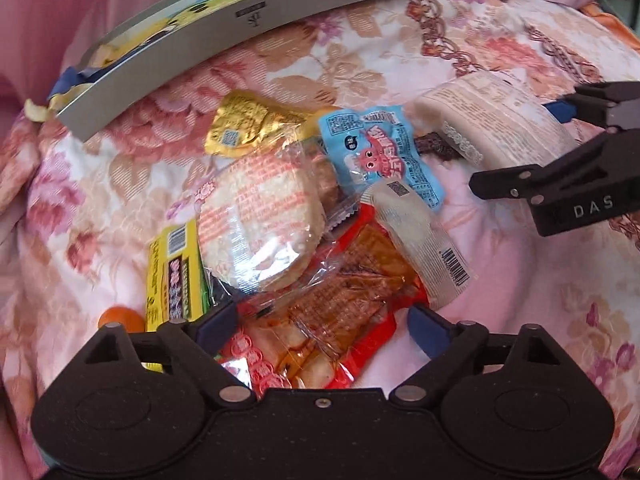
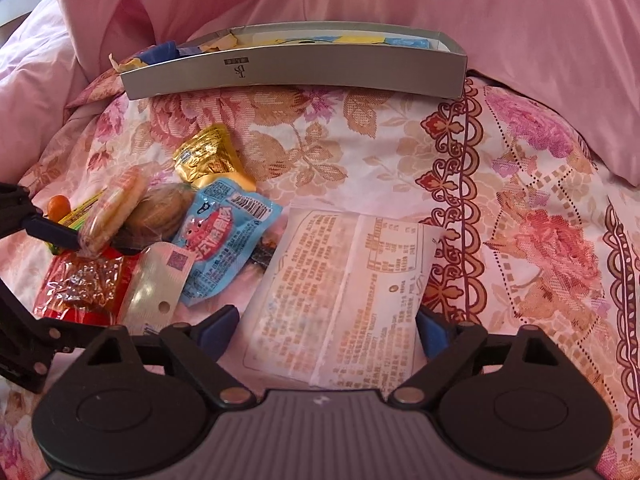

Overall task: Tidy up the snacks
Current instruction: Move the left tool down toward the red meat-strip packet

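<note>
left gripper (image 1: 322, 322): low, 2 fingers wide apart, nothing pinched | right gripper (image 2: 326, 326): low, 2 fingers spread wide, flat white pack lies between, grip unclear

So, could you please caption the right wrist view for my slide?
Right gripper open around a pale printed packet on the floral bedspread, grey box beyond.

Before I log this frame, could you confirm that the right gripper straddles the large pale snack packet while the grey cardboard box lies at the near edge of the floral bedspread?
Not quite: the grey cardboard box lies at the far edge, beyond the snack pile. The right wrist view shows it. The right gripper does straddle the large pale snack packet on the floral bedspread.
</note>
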`<state>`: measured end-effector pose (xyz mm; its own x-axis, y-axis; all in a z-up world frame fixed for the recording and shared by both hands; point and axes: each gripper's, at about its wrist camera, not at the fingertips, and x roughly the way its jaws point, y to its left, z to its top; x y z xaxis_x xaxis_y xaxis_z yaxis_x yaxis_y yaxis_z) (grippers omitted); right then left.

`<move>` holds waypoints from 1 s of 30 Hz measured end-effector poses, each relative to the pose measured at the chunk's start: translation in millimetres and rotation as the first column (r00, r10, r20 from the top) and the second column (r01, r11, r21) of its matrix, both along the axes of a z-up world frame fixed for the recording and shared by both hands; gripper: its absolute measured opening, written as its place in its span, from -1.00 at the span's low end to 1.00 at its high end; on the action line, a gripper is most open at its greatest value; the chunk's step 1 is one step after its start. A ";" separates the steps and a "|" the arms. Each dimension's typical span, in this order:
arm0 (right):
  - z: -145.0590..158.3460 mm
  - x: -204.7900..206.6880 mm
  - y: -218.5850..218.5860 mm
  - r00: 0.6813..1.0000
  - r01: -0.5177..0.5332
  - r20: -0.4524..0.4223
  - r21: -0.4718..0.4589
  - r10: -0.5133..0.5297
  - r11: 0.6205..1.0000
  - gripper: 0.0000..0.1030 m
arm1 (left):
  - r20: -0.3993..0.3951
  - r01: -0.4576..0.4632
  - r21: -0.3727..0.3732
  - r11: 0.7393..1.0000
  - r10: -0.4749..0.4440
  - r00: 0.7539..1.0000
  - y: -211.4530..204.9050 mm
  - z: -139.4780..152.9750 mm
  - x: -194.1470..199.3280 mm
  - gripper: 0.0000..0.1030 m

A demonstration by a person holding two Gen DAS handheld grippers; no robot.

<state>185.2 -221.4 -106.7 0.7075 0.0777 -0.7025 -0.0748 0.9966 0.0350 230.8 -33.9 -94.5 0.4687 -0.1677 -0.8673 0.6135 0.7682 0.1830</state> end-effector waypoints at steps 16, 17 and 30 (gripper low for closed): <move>10.4 -18.3 -10.9 0.999 -0.047 -0.020 0.057 0.048 0.997 0.71 | 0.033 0.178 0.052 0.983 -0.180 0.983 -3.3 4.2 -10.1 0.61; 10.0 -17.6 -10.4 0.999 -0.052 -0.014 0.055 0.053 0.997 0.71 | 0.024 0.213 0.039 0.976 -0.214 0.976 -1.6 3.9 -6.8 0.62; 7.5 -14.0 -11.9 0.997 -0.077 -0.017 0.070 0.079 0.995 0.65 | -0.183 0.072 -0.105 0.992 -0.090 0.979 4.9 4.6 6.0 0.66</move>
